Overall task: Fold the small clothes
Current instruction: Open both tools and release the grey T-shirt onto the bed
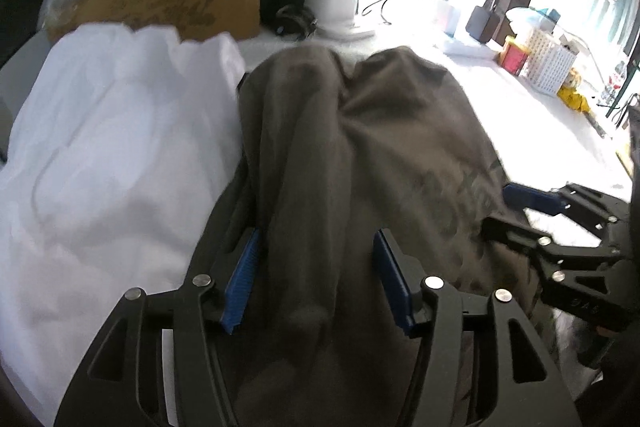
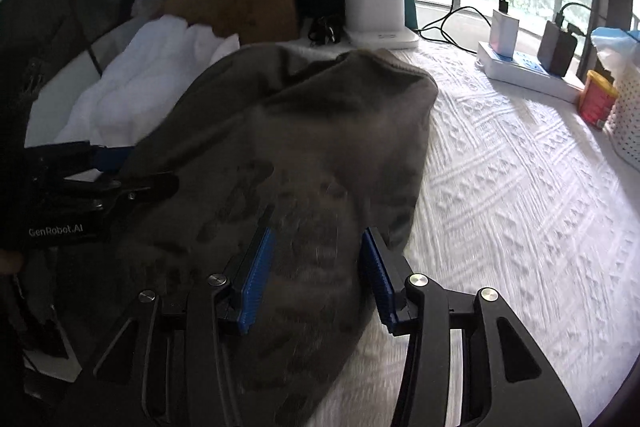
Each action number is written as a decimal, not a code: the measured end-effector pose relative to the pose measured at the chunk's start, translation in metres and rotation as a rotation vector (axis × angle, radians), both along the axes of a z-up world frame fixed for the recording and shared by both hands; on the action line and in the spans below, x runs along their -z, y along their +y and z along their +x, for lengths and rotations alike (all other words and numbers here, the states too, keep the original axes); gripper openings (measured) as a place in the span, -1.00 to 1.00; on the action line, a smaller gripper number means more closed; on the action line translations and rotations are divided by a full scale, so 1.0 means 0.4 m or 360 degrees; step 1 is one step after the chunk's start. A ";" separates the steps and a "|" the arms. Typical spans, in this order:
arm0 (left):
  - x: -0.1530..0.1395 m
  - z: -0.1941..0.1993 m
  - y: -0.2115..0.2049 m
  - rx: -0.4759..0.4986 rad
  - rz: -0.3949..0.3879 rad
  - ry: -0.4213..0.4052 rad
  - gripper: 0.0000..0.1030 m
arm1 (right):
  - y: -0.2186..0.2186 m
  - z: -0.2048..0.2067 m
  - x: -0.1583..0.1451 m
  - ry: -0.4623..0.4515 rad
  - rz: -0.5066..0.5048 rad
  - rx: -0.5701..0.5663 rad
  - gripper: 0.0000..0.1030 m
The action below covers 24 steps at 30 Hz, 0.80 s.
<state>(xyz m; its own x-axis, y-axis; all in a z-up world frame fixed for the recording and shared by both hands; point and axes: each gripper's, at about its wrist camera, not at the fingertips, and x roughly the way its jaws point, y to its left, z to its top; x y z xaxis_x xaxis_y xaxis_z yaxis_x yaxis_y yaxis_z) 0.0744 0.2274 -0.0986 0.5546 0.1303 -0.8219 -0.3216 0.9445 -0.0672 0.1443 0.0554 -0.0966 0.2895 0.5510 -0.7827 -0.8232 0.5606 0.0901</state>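
Note:
An olive-grey garment (image 1: 360,155) with a dark print lies bunched in soft folds on the white textured cloth (image 2: 520,187) that covers the table. My left gripper (image 1: 317,239) stands open over the garment's near left part, a raised fold of fabric lying loose between its blue pads (image 1: 242,279). My right gripper (image 2: 319,227) is open over the garment's (image 2: 304,131) near right edge, with fabric under and between its pads but not pinched. Each gripper shows in the other's view: the right gripper (image 1: 516,213) at the right, the left gripper (image 2: 140,167) at the left.
A pile of white clothing (image 1: 112,155) lies to the left of the garment. Behind stand a cardboard box (image 1: 168,3), a white lamp base (image 2: 376,15), cables and a power strip (image 2: 520,67). A red tin (image 2: 598,99) and a white basket (image 1: 550,61) sit at the far right.

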 end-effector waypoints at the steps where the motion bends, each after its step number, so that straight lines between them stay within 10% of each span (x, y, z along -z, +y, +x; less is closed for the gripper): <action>1: 0.008 -0.010 0.000 -0.0006 -0.0001 0.0003 0.12 | -0.005 -0.008 0.001 -0.0014 -0.0011 -0.0003 -0.05; 24: -0.052 -0.154 -0.116 -0.0036 0.0118 -0.0150 0.12 | -0.176 -0.137 -0.008 -0.0012 0.0039 0.0064 -0.05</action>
<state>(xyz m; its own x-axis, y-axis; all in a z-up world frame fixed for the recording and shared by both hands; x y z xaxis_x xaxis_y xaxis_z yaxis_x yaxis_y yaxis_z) 0.0127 0.1811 -0.0778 0.6253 0.2022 -0.7538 -0.3383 0.9406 -0.0283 0.0894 -0.0151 -0.0936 0.3175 0.5579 -0.7668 -0.8009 0.5907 0.0981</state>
